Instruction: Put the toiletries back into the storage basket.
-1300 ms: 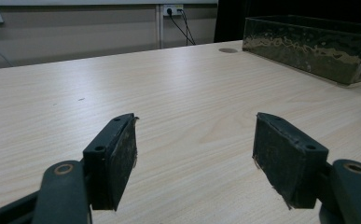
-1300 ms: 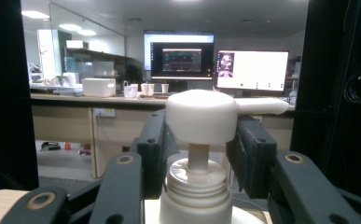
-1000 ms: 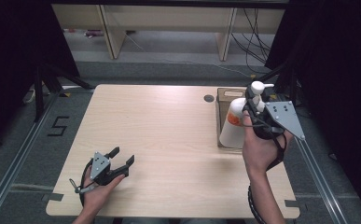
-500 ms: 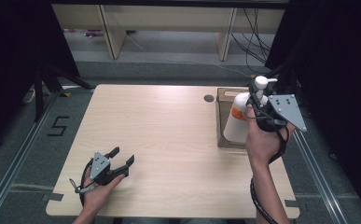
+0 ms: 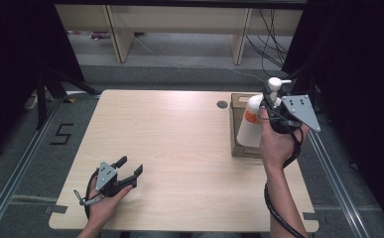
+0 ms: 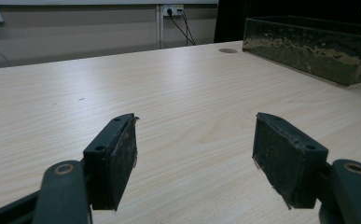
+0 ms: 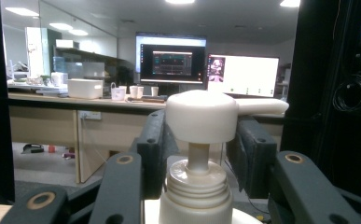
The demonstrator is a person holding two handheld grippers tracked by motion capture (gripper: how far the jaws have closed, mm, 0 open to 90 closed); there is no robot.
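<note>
Right tool [image 5: 274, 106] seemingly clamped on pump bottle [image 5: 251, 125] neck; left tool [image 5: 130, 167] wide open

A white pump bottle [image 5: 251, 124] with an orange label stands upright at the right side of the counter [image 5: 179, 148], held by its neck. Its body hangs over the near part of a dark, open rectangular box [image 5: 236, 124] by the counter's right edge; whether the base touches the box floor cannot be told. The white pump head [image 7: 201, 116] sits on top, its spout pointing right in the right gripper view, above a ribbed white collar [image 7: 197, 182].
</note>
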